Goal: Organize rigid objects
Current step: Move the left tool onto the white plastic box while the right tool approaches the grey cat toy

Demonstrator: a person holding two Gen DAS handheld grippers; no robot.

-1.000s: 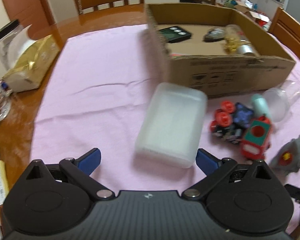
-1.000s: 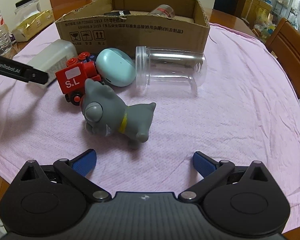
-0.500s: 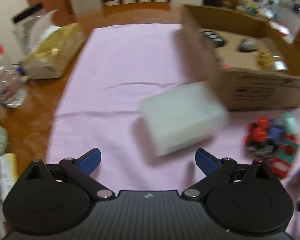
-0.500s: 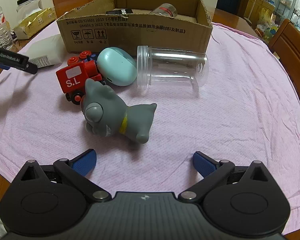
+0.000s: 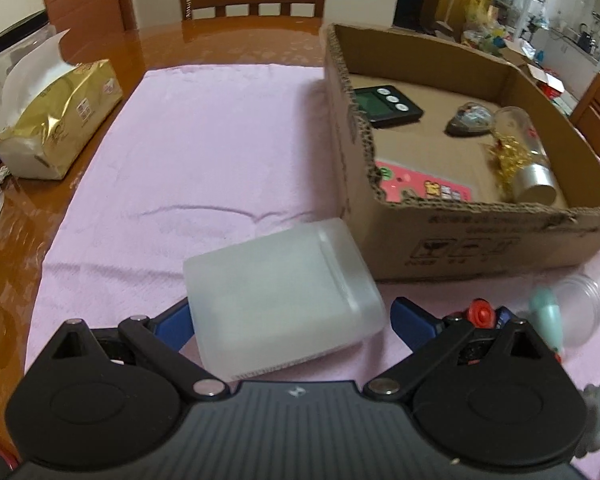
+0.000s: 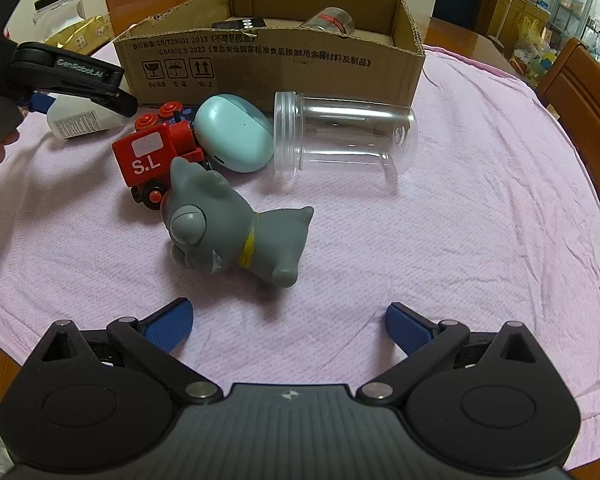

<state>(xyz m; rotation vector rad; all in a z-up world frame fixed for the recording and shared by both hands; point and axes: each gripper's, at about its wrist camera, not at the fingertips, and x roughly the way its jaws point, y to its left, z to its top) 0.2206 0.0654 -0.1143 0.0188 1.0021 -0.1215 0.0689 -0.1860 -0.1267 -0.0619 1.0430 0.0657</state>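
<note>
A frosted white plastic box (image 5: 284,296) lies on the pink cloth between the fingers of my left gripper (image 5: 288,320), which is open around it; the blue pads stand beside its sides. It also shows in the right wrist view (image 6: 80,120), partly behind the left gripper's arm (image 6: 72,76). My right gripper (image 6: 288,324) is open and empty, just short of a grey toy cat (image 6: 232,232). Behind the cat lie a red toy train (image 6: 156,156), a pale teal case (image 6: 236,136) and a clear plastic jar (image 6: 344,132) on its side.
An open cardboard box (image 5: 440,236) stands at the back, holding a black timer (image 5: 384,104), a pink card (image 5: 424,184), a heart-shaped item and a tube with gold tinsel (image 5: 524,152). A gold tissue pack (image 5: 56,120) and a plastic jar (image 5: 16,52) stand on the bare wood at left.
My left gripper has moved forward and turned right, so the white box now sits between its fingers. The right gripper has barely moved.
</note>
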